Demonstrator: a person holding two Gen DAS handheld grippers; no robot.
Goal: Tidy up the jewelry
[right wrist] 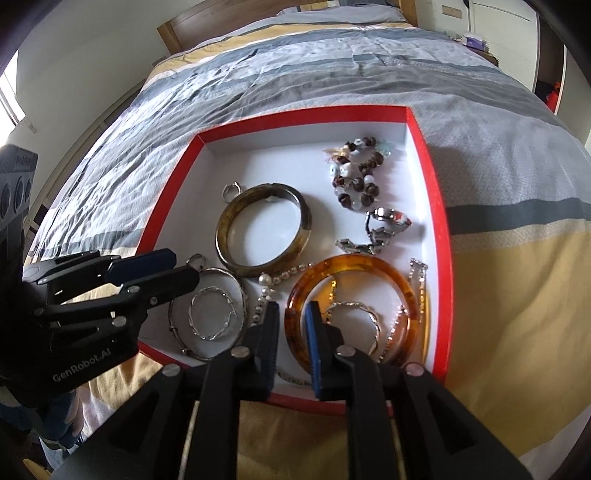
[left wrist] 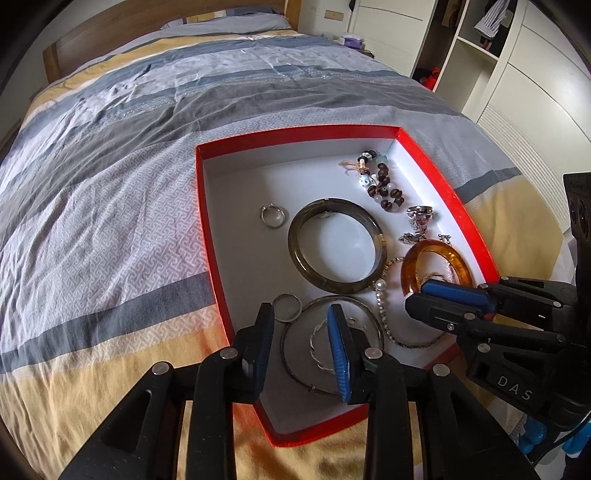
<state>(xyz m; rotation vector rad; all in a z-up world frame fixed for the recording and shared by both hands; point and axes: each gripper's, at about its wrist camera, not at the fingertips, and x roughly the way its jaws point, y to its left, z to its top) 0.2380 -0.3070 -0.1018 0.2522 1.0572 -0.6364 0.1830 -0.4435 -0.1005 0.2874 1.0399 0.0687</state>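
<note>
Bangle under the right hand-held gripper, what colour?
Translucent amber-orange bangle with darker brown mottling. Shows best in the right wrist view.

Bedroom in soft daylight. Wide bed under a wrinkled cover striped in grey, white and pale yellow, with a wooden headboard at the far edge. White wardrobe with open shelves past the bed's far right corner. Plain pale wall beyond the left edge, bright window beside it.
</note>
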